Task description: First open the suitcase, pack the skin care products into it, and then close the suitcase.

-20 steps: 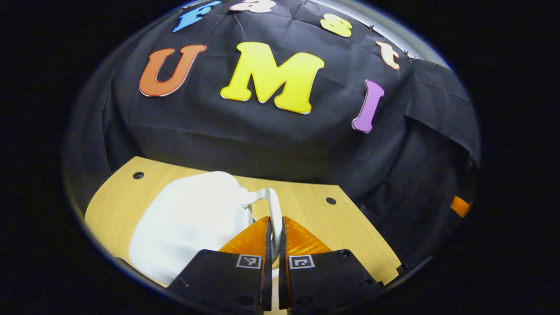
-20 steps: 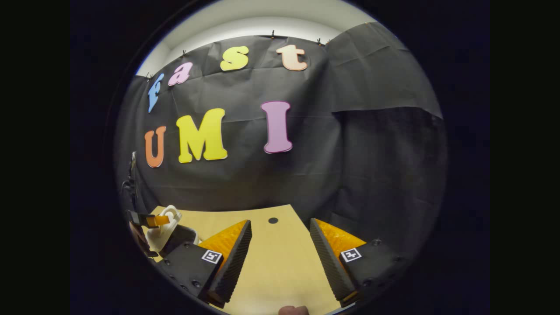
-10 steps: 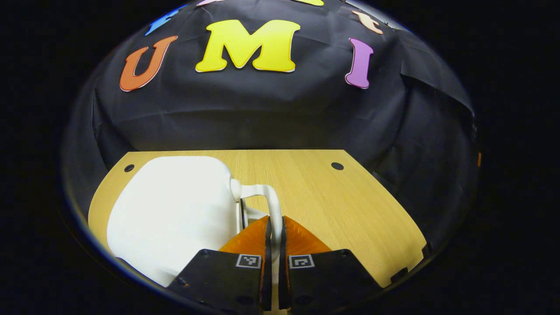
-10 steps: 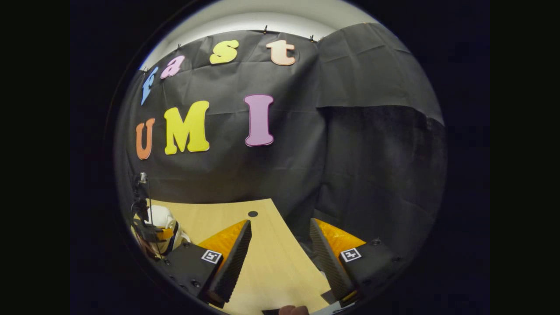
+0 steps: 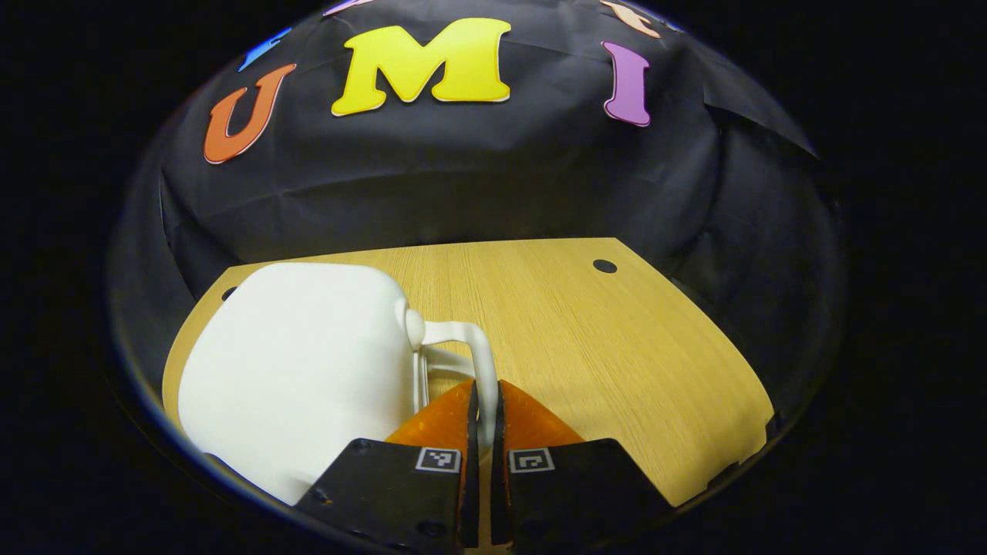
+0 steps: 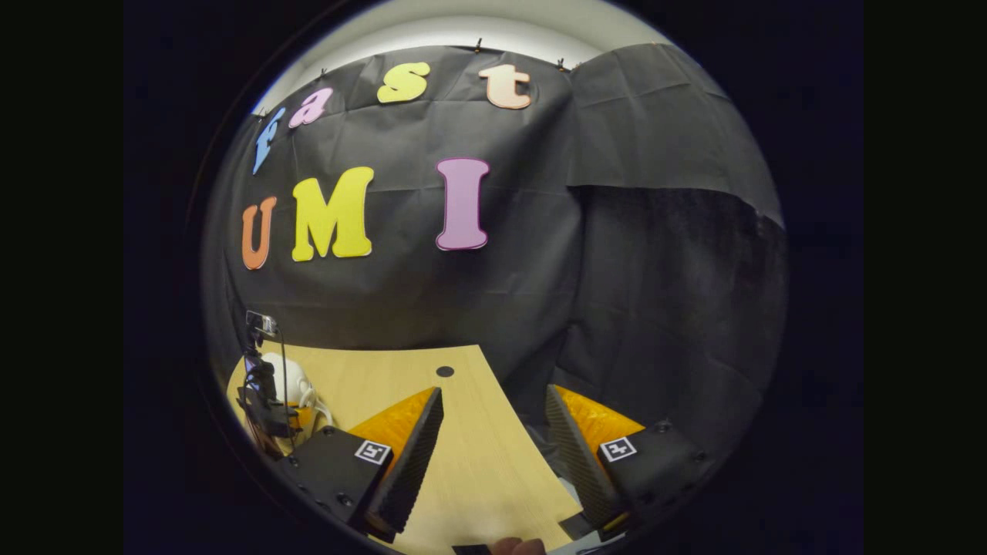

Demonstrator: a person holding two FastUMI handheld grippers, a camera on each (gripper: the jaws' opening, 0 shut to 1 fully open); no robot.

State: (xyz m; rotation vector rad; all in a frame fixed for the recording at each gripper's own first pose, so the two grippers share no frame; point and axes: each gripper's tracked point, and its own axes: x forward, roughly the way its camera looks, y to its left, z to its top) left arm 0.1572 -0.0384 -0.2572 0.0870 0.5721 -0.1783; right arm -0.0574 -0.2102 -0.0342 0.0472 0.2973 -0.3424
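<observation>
The small white suitcase [image 5: 301, 362] rests on the wooden table [image 5: 617, 347], left of centre in the left gripper view. Its thin white handle [image 5: 482, 358] curves out from its right side. My left gripper [image 5: 480, 408] is shut on that handle, both fingers pressing on the loop. In the right gripper view the suitcase [image 6: 287, 381] is small at the far left, with the left gripper [image 6: 266, 405] in front of it. My right gripper [image 6: 493, 439] stands open over the table's right edge [image 6: 532, 462], with nothing between its fingers.
The black cloth wall closes off the back and right of the table. A round hole [image 5: 604, 266] sits near the table's far right corner. The table's right half is bare wood. A person's fingertip [image 6: 513, 546] shows at the bottom of the right gripper view.
The left gripper has tipped downward with the handle still in it, so the suitcase and more tabletop come into view. The right gripper has drifted right, over the table's edge, and stays open.
</observation>
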